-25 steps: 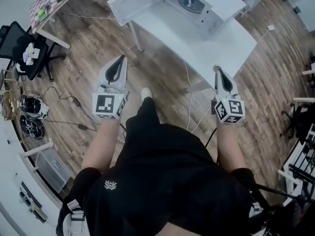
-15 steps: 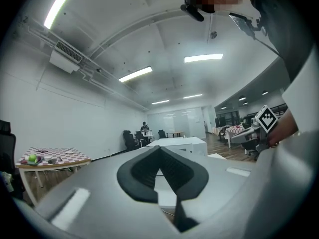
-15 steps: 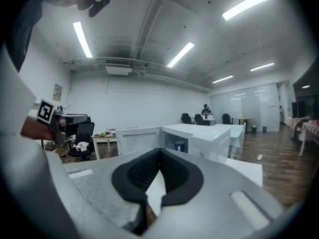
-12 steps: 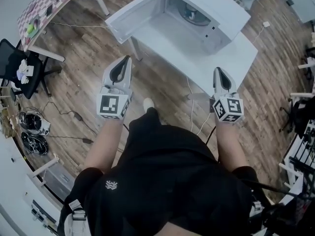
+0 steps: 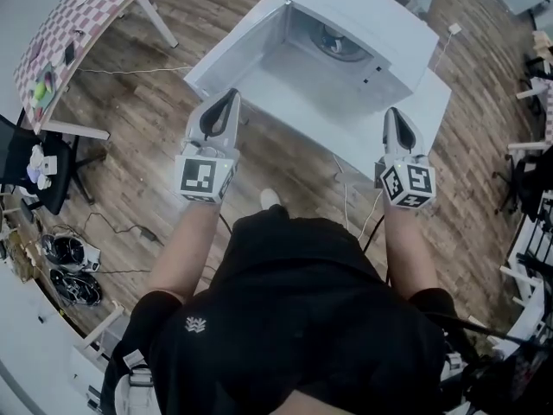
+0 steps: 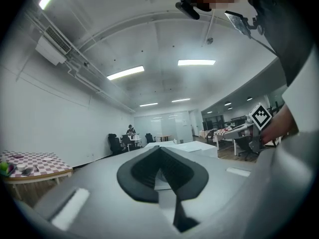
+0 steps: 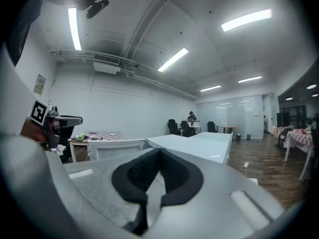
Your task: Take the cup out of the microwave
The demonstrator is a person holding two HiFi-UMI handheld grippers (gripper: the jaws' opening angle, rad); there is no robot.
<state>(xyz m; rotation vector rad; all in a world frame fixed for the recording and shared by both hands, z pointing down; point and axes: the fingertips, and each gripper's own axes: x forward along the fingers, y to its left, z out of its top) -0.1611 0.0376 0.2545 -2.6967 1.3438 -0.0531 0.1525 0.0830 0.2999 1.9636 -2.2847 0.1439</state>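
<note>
Head view: cup (image 5: 335,43) sits in the open microwave (image 5: 380,20), far of both grippers, roughly btwn them. Right gripper (image 5: 392,115) looks slightly nearer than left gripper (image 5: 228,98). Cup dim, upright or not unclear.
Left gripper view: jaws together, empty; cup not seen.
Right gripper view: jaws together, nothing held. Door (image 7: 117,148) shows, cavity hidden.

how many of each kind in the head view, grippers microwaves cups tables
grippers: 2, left gripper and right gripper
microwave: 1
cup: 1, inside the microwave
tables: 2, white table and checkered table
total: 6
</note>
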